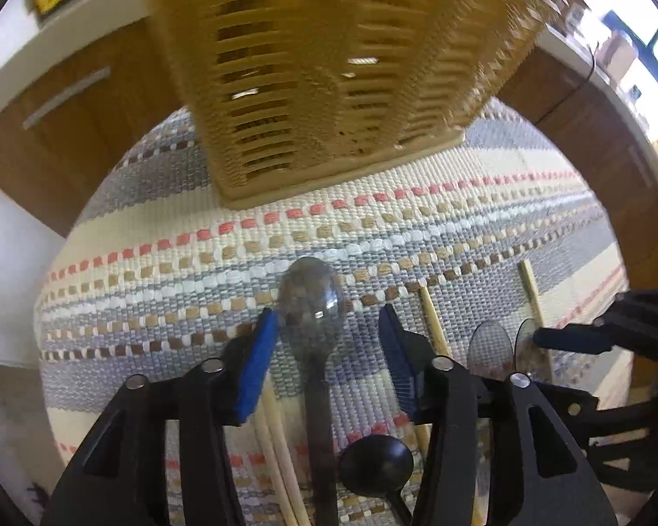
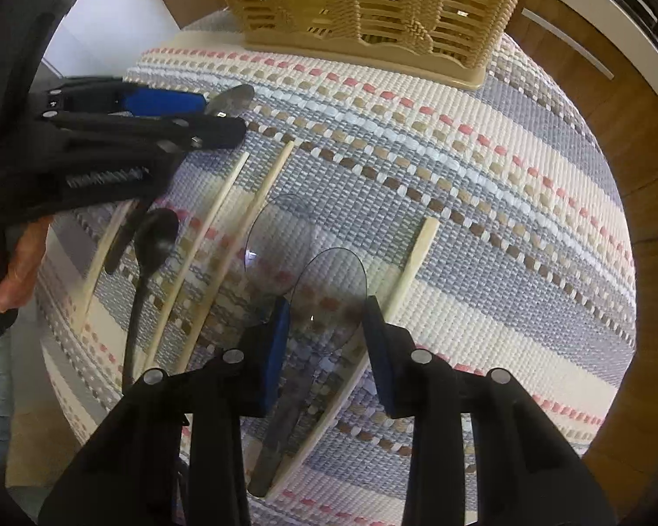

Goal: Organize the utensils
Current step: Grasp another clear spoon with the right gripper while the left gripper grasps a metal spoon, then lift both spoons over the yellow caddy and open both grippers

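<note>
A tan woven basket point(image 1: 324, 70) stands at the far end of a striped mat point(image 1: 460, 228); it also shows in the right wrist view point(image 2: 373, 4). My left gripper point(image 1: 329, 320) is open, its blue pads either side of a clear smoky spoon point(image 1: 311, 302) lying on the mat. A black spoon point(image 1: 375, 464) lies under it. My right gripper point(image 2: 327, 307) is open around another clear spoon point(image 2: 329, 302), beside a second clear spoon point(image 2: 278, 241). Several wooden chopsticks point(image 2: 223, 201) lie loose on the mat.
The left gripper point(image 2: 206, 114) shows at the left of the right wrist view, held by a hand point(image 2: 17, 258). Wooden cabinets point(image 1: 66, 101) with a white countertop point(image 1: 44, 44) stand behind the mat. One chopstick point(image 2: 412, 258) lies right of my right gripper.
</note>
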The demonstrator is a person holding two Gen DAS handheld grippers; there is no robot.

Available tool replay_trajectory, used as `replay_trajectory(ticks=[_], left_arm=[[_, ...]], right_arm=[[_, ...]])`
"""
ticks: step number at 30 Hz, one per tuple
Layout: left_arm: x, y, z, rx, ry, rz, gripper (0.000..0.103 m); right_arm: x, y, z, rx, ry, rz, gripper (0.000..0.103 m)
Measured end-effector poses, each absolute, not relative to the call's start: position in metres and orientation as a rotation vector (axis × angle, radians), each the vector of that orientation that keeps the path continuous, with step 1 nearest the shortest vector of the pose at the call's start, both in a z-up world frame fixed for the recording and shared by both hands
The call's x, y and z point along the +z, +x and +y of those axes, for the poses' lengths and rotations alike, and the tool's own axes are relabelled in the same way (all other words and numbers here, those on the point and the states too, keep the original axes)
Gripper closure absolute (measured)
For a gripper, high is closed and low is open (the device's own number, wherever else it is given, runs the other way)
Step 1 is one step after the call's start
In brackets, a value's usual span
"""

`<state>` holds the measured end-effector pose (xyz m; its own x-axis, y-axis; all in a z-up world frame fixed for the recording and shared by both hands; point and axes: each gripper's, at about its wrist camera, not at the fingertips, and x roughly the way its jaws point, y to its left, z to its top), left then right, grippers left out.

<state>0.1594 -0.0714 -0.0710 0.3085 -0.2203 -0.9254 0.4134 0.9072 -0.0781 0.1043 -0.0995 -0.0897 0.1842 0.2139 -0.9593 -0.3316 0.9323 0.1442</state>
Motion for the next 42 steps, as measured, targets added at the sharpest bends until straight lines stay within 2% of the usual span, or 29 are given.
replay_trajectory(ticks=[4, 6, 7, 14, 24, 31, 37, 42], left_arm=[[-0.074, 0.15, -0.091, -0.371, 0.286, 1.159, 0.055], [-0.074, 0.149, -0.093, -0.359, 0.279, 1.156, 0.065], [-0.072, 0.149, -0.093, -0.347, 0.282, 1.148, 0.074], [-0.046, 0.134, -0.066, -0.442, 0.146, 1.047, 0.074], [0.079, 0.081, -0.013, -0.504, -0.063, 0.632, 0.074], [0.153, 0.101, -0.001, -0.43, -0.134, 0.398, 0.074], [0.171, 0.128, -0.007, -0.385, -0.168, 0.306, 0.074], [0.16, 0.154, -0.008, -0.37, -0.205, 0.266, 0.074]], right_arm=[[-0.09, 0.102, -0.095, 0.38, -0.116, 1.319, 0.072], [-0.09, 0.094, -0.095, 0.386, -0.11, 1.304, 0.072], [-0.089, 0.093, -0.097, 0.39, -0.105, 1.297, 0.072], [-0.054, 0.071, -0.136, 0.425, -0.066, 1.172, 0.072], [0.041, 0.048, -0.159, 0.447, -0.008, 0.831, 0.072], [0.115, 0.064, -0.176, 0.375, 0.079, 0.571, 0.072], [0.16, 0.091, -0.191, 0.205, 0.1, 0.39, 0.072], [0.162, 0.114, -0.195, 0.093, 0.088, 0.32, 0.072]])
